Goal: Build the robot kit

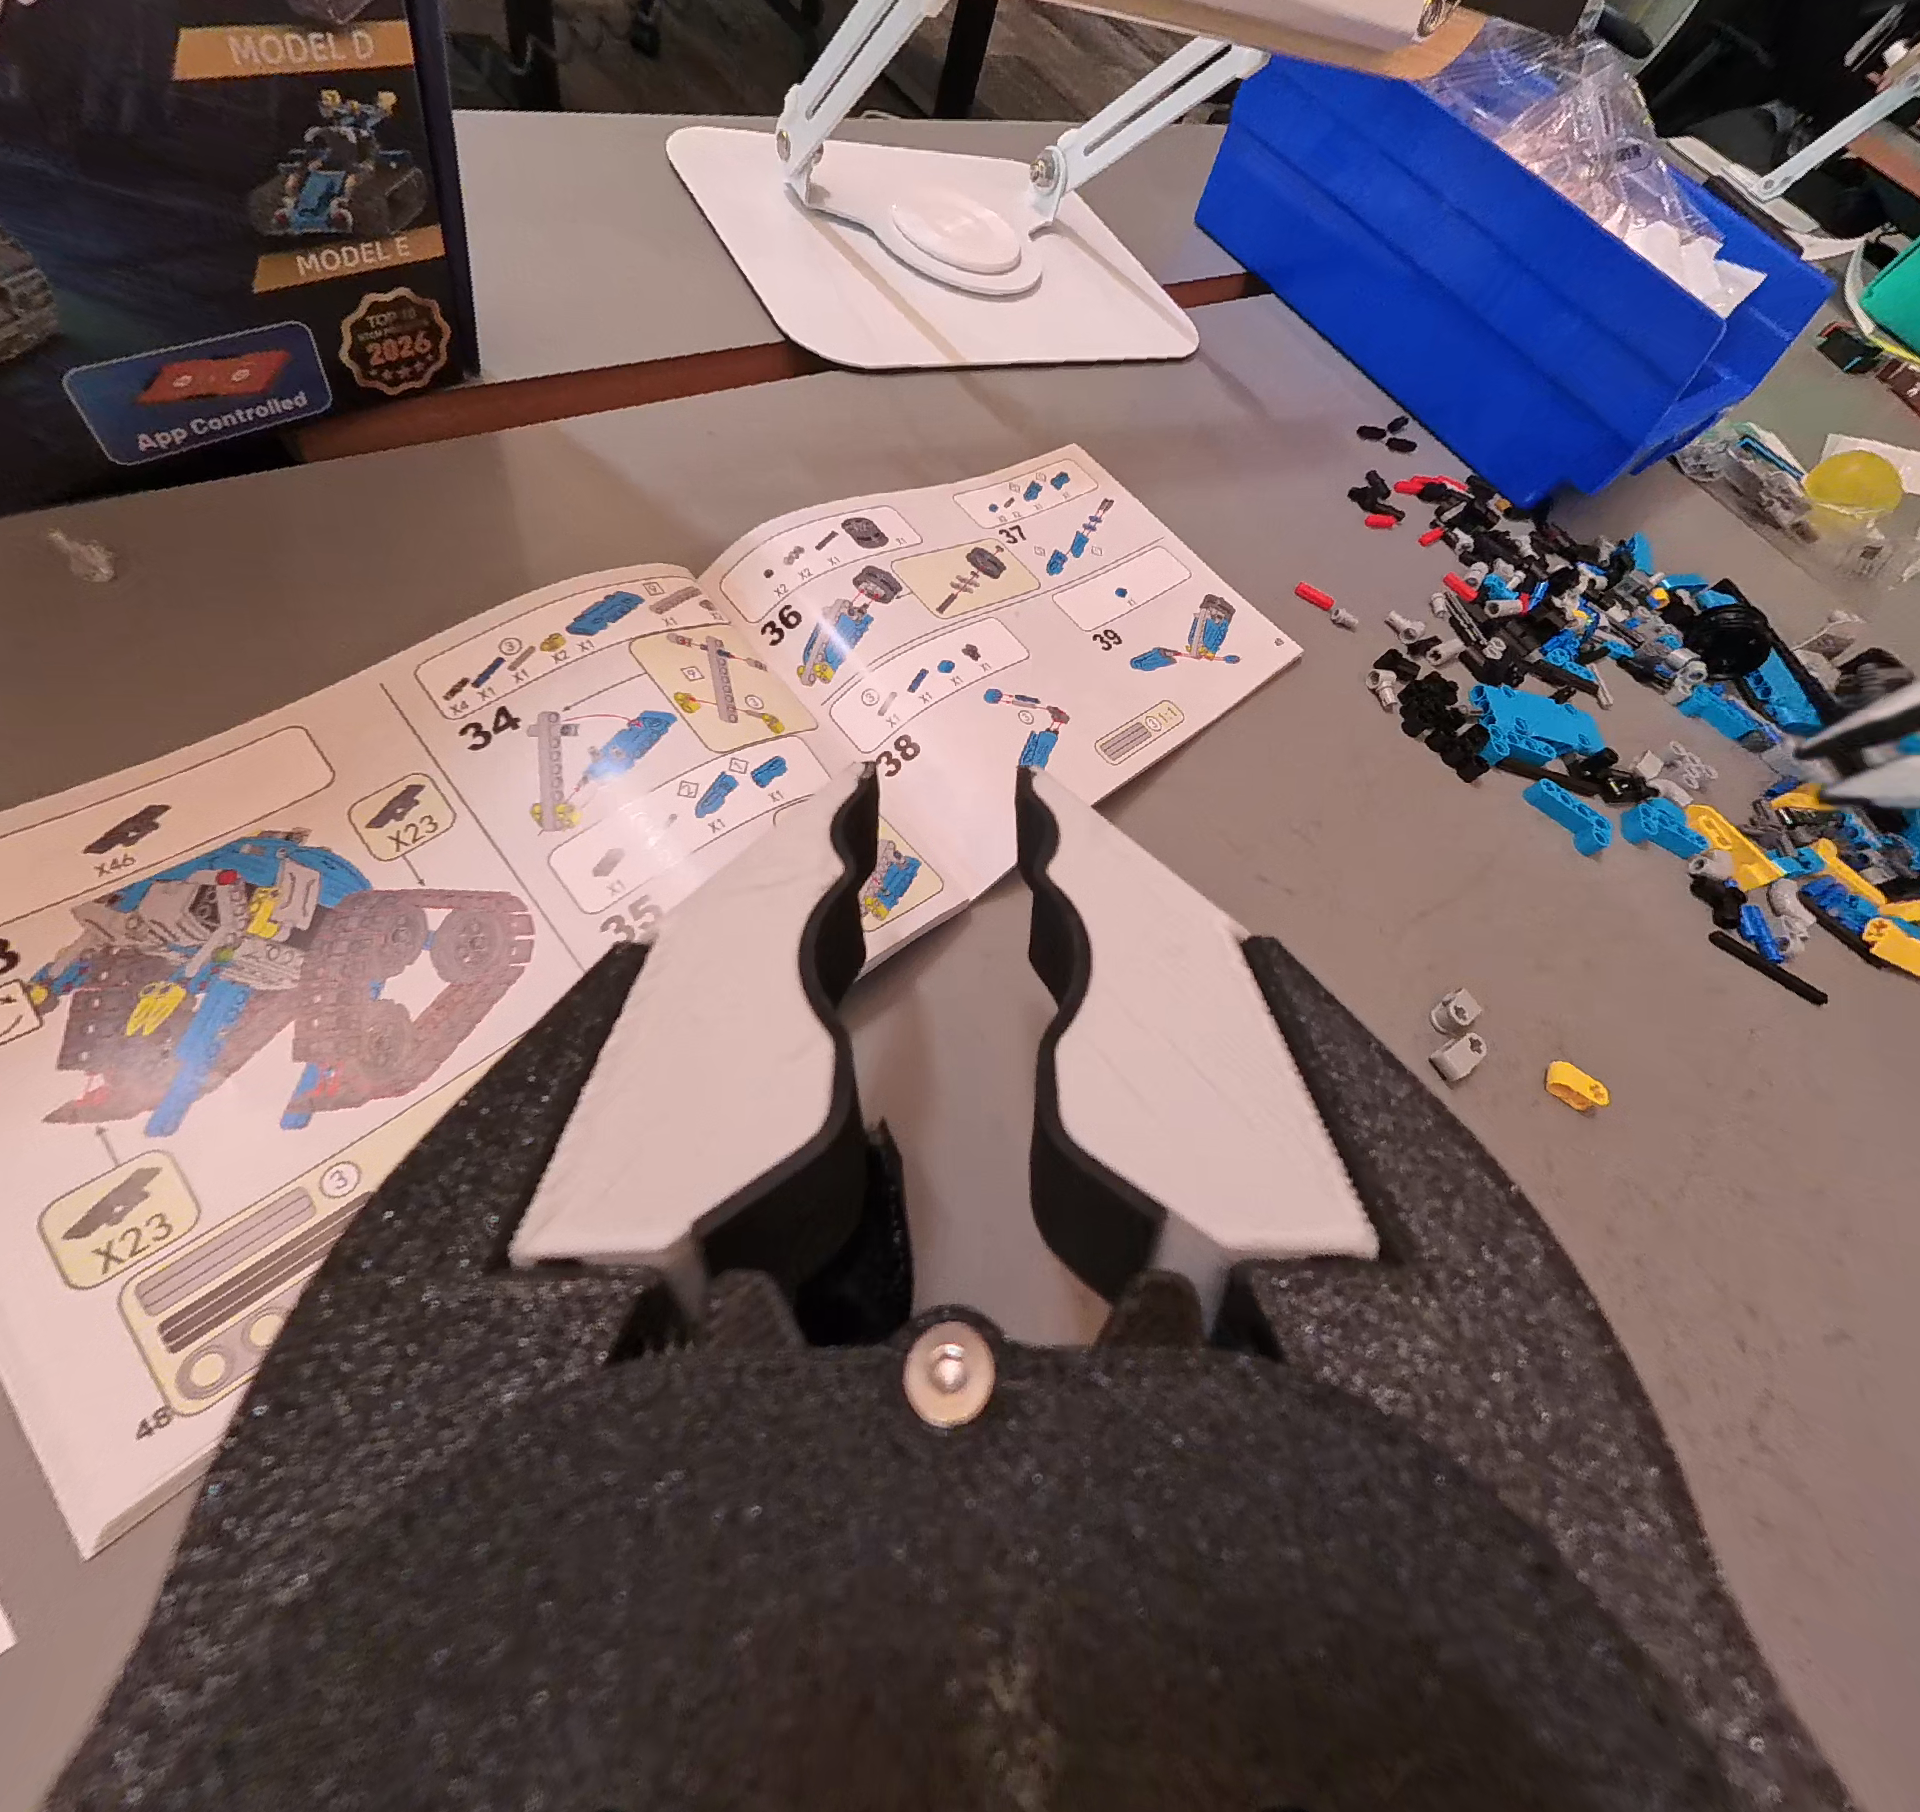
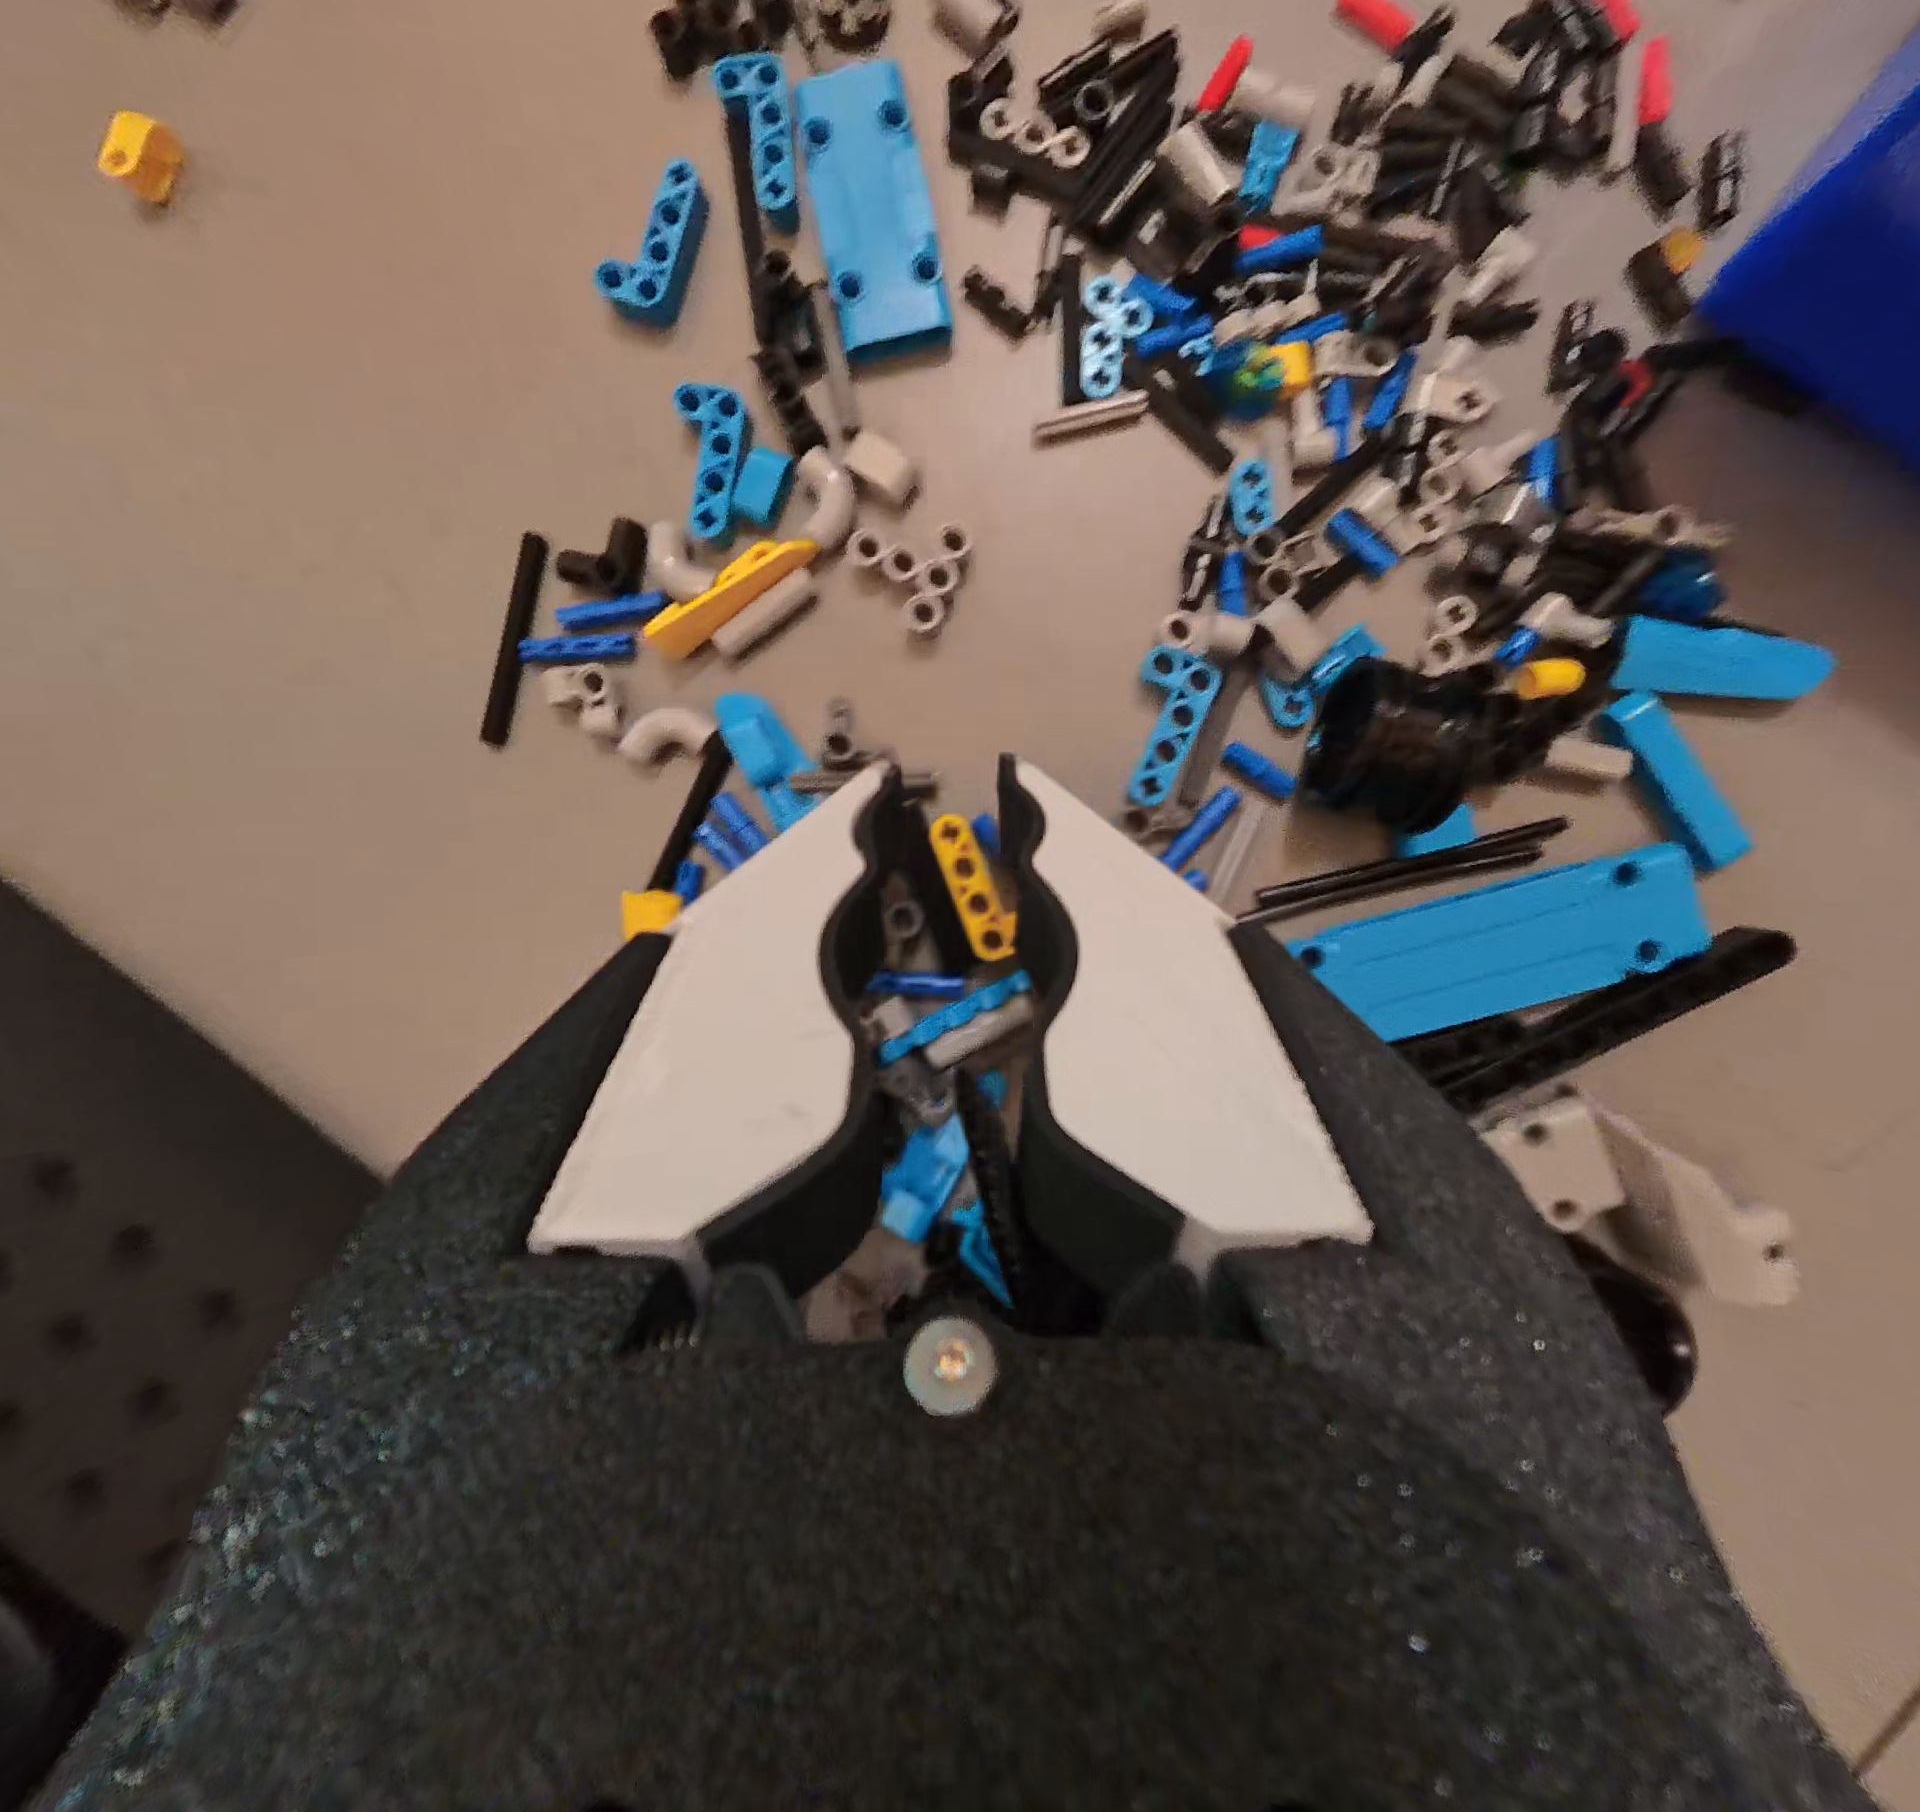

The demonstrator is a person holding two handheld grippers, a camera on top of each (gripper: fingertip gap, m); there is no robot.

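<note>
Claw status first: we find the left claw [image 1: 945,775] spread with nothing between its jaws, hovering over the edge of an open instruction booklet [image 1: 644,723] on the grey table [image 1: 1299,931]. The right claw [image 2: 945,775] is also spread and empty, hanging just above a scattered pile of small plastic building pieces [image 2: 1299,360]. Nearest its tips lies a yellow holed beam [image 2: 971,884]. We judge such pieces light, rigid and smooth, best pinched across the flat long sides. A blue bin [image 1: 1475,276] stands beyond the pile.
</note>
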